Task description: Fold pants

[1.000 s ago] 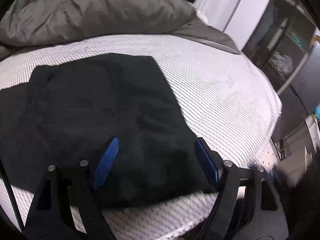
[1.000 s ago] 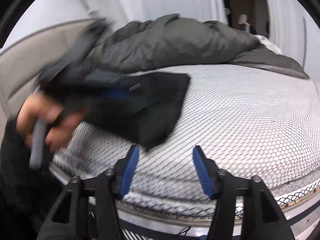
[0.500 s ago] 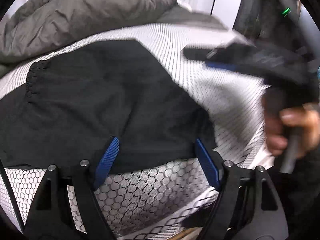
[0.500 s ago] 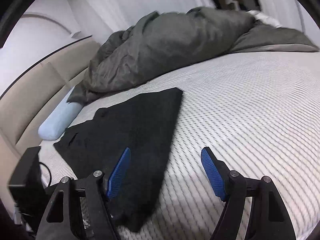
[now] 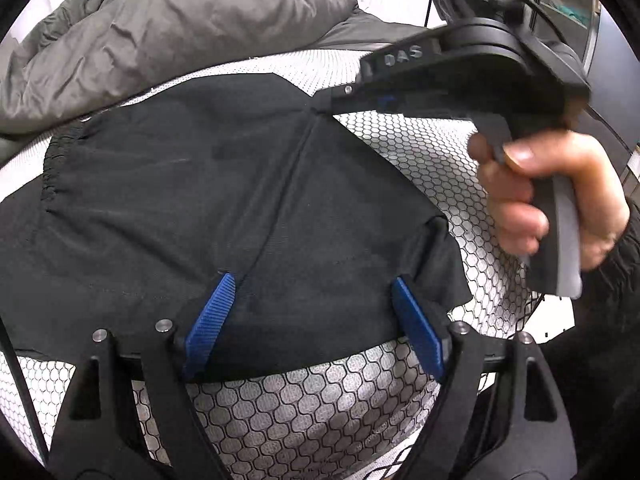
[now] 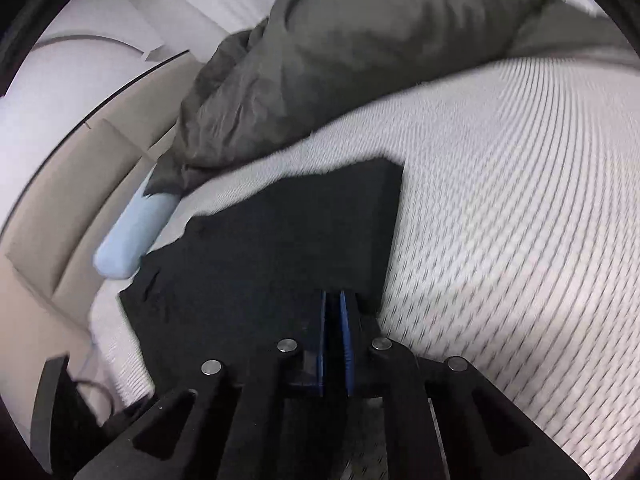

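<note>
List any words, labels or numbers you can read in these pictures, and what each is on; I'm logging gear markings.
"DAS": raised letters on the black body of the right gripper, seen in the left wrist view.
Nothing else is readable: the black pants, the grey duvet and the white mattress show no text.

Our left gripper (image 5: 312,320) points steeply down, its blue pads (image 5: 210,318) spread wide and gripping nothing. Our right gripper (image 6: 335,320) has its pads pressed nearly together, having just snapped shut. Our right hand (image 5: 560,204) is wrapped around its grey handle, index finger curled forward.
</note>
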The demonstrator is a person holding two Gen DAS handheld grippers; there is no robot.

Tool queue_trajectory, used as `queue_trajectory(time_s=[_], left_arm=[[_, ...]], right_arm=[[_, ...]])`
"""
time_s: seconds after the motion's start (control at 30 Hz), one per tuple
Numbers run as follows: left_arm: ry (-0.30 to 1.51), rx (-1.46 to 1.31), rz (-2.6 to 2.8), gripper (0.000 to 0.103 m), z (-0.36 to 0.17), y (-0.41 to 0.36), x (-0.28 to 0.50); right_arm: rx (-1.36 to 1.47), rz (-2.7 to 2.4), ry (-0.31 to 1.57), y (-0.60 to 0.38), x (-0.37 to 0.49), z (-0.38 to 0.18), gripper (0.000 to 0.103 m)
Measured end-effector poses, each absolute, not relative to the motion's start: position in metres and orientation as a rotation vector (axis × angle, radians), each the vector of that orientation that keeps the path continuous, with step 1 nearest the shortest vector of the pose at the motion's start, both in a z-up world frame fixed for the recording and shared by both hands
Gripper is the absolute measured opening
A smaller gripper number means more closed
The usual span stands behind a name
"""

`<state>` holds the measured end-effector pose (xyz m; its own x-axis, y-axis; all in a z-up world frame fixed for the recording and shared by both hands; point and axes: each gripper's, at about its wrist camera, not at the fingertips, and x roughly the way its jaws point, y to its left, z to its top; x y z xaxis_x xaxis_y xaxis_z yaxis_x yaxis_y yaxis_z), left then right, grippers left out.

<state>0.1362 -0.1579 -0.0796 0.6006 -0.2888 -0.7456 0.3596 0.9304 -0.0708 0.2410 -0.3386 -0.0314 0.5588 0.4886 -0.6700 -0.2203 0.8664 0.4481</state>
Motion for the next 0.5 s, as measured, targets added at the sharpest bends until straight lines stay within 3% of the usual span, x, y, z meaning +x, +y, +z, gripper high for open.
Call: queue_trajectory(time_s=[0.03,0.17,0.33,0.5], left_arm=[[0.848,0.094,-0.374,0.079,-0.08,-0.156,0.136],[0.88,0.129,-0.374,0.08,-0.068,-0.157,0.13],[0.856,-0.038,-0.396,0.08,-0.048,-0.148,0.135],[0.829,-0.021,-0.403,0.08,-0.053,-0.165,0.131]], right_arm=[[0.327,0.401,0.887,-0.339,0.246,-0.033,0.007],[0.419,0.401,0.936,-0.355,0.248,-0.042,0.024],[0.475,0.452,0.945,-0.372,0.216,-0.038,0.034],[0.492,0.518,0.994,-0.363,0.203,-0.045,0.035]])
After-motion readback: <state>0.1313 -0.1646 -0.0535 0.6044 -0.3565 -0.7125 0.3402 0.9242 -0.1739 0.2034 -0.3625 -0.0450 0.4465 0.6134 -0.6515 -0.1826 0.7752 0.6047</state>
